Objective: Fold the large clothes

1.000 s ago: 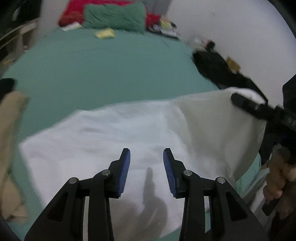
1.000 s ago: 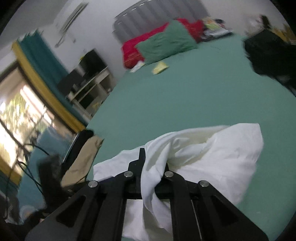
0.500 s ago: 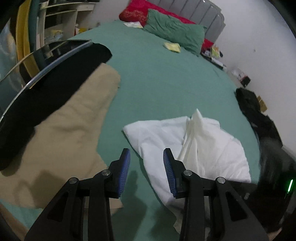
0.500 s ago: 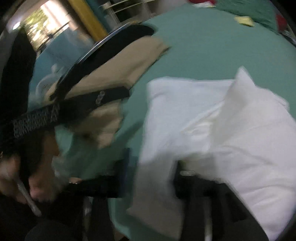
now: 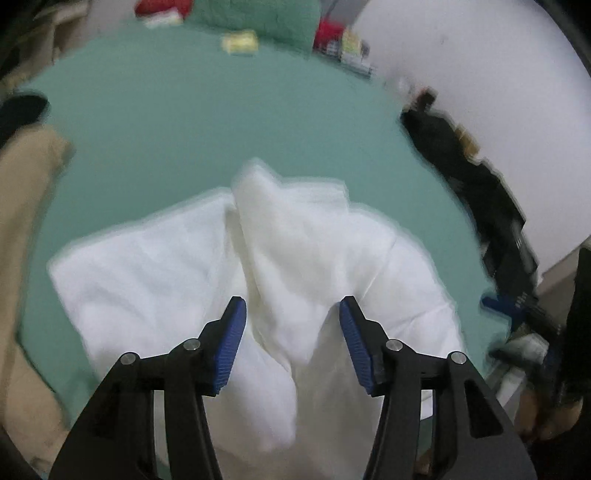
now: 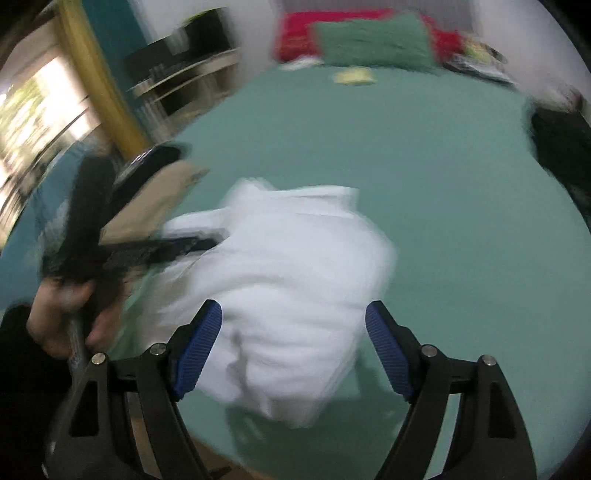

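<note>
A white garment [image 5: 280, 266] lies crumpled in a heap on the green bed [image 5: 192, 122], near its front edge. It also shows in the right wrist view [image 6: 295, 280]. My left gripper [image 5: 291, 328] is open and empty, just above the near part of the heap. My right gripper [image 6: 293, 332] is wide open and empty, above the heap's near side. The left gripper and the hand holding it show blurred at the left of the right wrist view [image 6: 122, 251].
A beige garment [image 5: 26, 221] lies at the bed's left edge. Black clothes [image 5: 465, 177] lie at the right edge. A green pillow [image 6: 373, 40], a red pillow [image 6: 295, 33] and a small yellow item [image 6: 354, 76] lie at the bed's head. Shelves [image 6: 184, 81] stand left.
My right gripper has let go of the white garment and opened wide. The garment has dropped into a heap. My left gripper has swung back over it and opened wider.
</note>
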